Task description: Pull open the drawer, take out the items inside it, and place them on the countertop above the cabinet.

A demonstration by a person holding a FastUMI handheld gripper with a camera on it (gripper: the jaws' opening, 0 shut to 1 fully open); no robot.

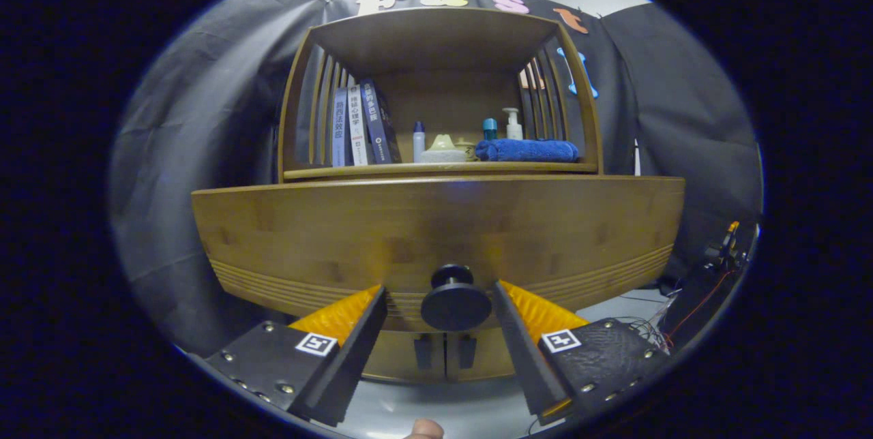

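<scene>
Flanking the drawer knob (455,303) with jaws spread, seemingly untouching, the gripper (440,306) faces a wooden cabinet (341,221).

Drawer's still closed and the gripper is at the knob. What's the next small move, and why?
Probably close the gripper on the round knob. The knob sits between the open fingers with gaps on both sides, and the drawer front looks fully shut, so a grip must come before any pull.
</scene>
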